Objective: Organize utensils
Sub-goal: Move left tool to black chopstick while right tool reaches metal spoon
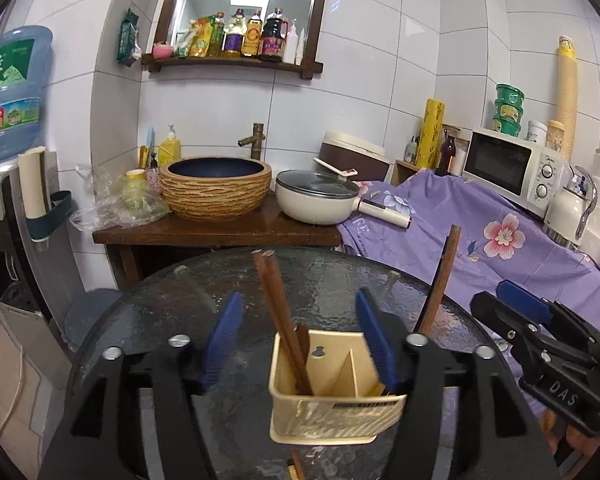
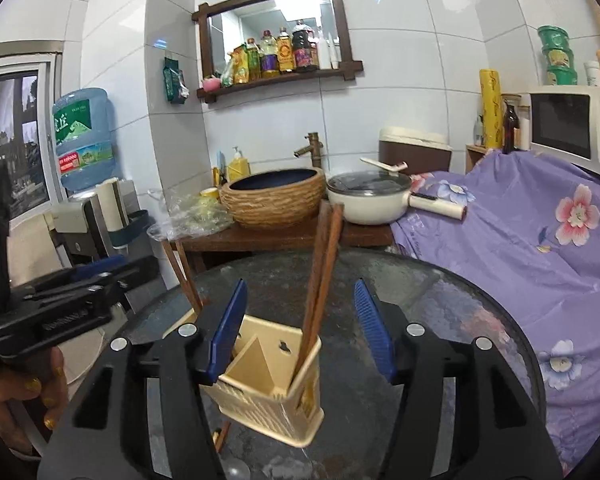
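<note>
With both the left gripper (image 1: 300, 344) and right gripper (image 2: 300, 330) open, the light holder (image 1: 332, 392) may tip under its leaning chopsticks (image 1: 278, 312).

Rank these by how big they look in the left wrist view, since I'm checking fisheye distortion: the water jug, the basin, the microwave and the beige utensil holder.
1. Beige utensil holder, though its nearness to the camera inflates it.
2. Basin.
3. Water jug and microwave look about alike; the jug is partly cut off at the edge, so I won't rank them.
</note>
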Demonstrator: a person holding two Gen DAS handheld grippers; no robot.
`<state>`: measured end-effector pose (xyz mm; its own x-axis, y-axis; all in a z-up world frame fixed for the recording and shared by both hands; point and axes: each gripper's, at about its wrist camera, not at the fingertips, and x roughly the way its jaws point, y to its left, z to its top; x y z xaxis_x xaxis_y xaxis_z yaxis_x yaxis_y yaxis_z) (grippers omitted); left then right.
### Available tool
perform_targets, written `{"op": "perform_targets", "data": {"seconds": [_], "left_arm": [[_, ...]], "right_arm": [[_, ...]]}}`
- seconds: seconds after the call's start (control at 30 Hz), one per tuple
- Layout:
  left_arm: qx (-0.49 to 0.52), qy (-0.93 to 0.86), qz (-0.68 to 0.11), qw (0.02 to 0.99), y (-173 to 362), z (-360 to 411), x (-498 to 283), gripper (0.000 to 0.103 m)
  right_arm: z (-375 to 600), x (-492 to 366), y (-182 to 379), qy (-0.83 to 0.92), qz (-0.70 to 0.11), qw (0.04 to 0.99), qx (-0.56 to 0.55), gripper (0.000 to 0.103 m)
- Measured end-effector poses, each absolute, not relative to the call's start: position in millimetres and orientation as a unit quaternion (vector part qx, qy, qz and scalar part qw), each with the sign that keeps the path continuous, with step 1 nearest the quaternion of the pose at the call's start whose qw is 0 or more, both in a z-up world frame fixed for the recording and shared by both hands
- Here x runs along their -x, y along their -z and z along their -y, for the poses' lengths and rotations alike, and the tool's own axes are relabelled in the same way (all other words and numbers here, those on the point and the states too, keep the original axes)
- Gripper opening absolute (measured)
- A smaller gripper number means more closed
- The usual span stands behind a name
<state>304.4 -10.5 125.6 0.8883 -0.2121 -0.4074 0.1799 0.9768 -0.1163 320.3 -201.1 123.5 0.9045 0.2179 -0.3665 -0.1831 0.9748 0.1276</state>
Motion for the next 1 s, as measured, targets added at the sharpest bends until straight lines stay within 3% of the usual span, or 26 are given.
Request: {"op": "perform_targets", "data": {"seconds": [0.07,0.1,0.5,0.77,1.0], "left_arm": [[0.042,0.095,-0.209,0.973,-119.1,3.5,-291.5,0.085],[0.043,0.092,-0.21,0.972,-115.1,1.1,-286.9,0.086],[0.003,0.067,-0.327,0.942,-15.8,-11.9,-261.9,0.087],[-0.029,0.072,-0.366,0.927,21.1,-5.3,-247.0,0.086],[-0.03,0.101,-0.4,0.911,36.7,5.5,-244.5,0.058]], "right_arm": [[203.6,-310.4,-113.4,-0.103,-0.211,0.971,-0.051,0.057],[204.0,-307.1,-108.7,-0.105,-0.22,0.968,-0.052,0.057],[176.0,-271.8,-0.9,-0.103,-0.373,0.922,0.015,0.057],[164.0,-254.1,42.2,-0.098,-0.421,0.902,0.022,0.057],[166.9,-246.3,51.0,-0.101,-0.427,0.899,0.001,0.057]]}}
